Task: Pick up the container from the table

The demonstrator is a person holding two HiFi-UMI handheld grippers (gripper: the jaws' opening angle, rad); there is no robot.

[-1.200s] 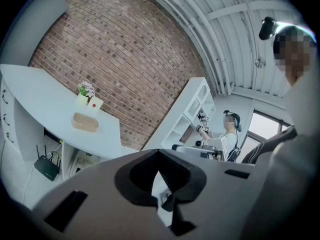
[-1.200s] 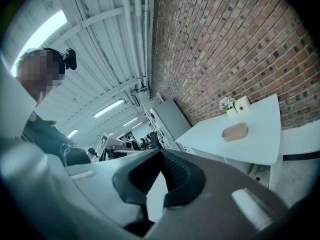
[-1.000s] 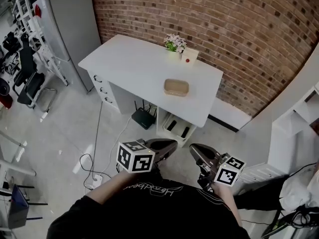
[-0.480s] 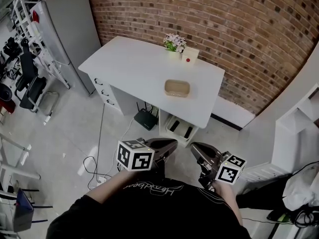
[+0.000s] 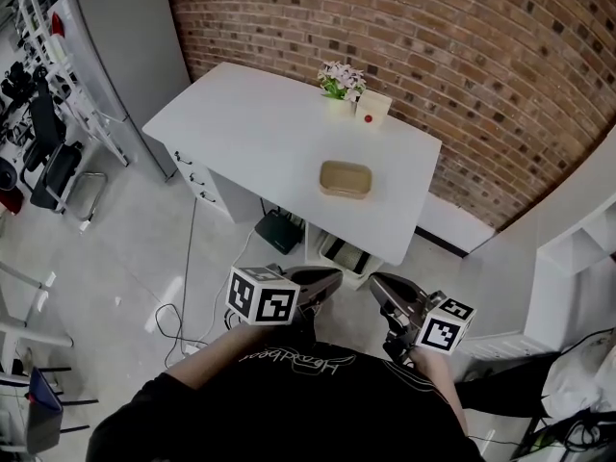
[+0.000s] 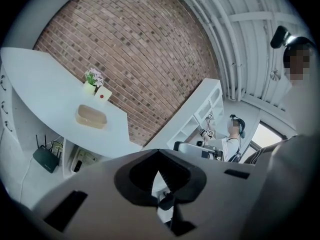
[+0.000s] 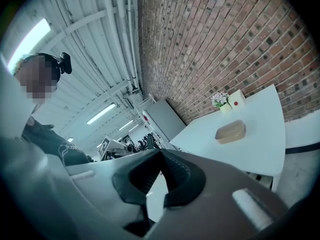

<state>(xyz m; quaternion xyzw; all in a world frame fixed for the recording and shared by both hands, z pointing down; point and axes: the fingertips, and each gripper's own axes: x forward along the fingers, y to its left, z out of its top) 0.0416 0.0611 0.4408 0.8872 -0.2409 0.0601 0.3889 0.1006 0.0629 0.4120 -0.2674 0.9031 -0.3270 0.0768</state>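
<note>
A shallow tan container (image 5: pixel 346 178) lies on the white table (image 5: pixel 260 133), near its right front part. It also shows small in the left gripper view, container (image 6: pixel 91 116), and in the right gripper view, container (image 7: pixel 230 132). My left gripper (image 5: pixel 329 279) and right gripper (image 5: pixel 376 285) are held close to the person's chest, over the floor and well short of the table. Both point toward the table side by side. Each has its jaws together with nothing between them.
A small flower pot (image 5: pixel 339 79) and a white card with a red dot (image 5: pixel 372 109) stand at the table's back edge by the brick wall. A black router (image 5: pixel 279 229) sits under the table. A grey cabinet (image 5: pixel 130 46) stands left, white shelving (image 5: pixel 577 248) right, cables (image 5: pixel 178 320) on the floor.
The table and container have drawn a little nearer and lower in the head view. Both grippers stay shut and keep their places in front of the chest.
</note>
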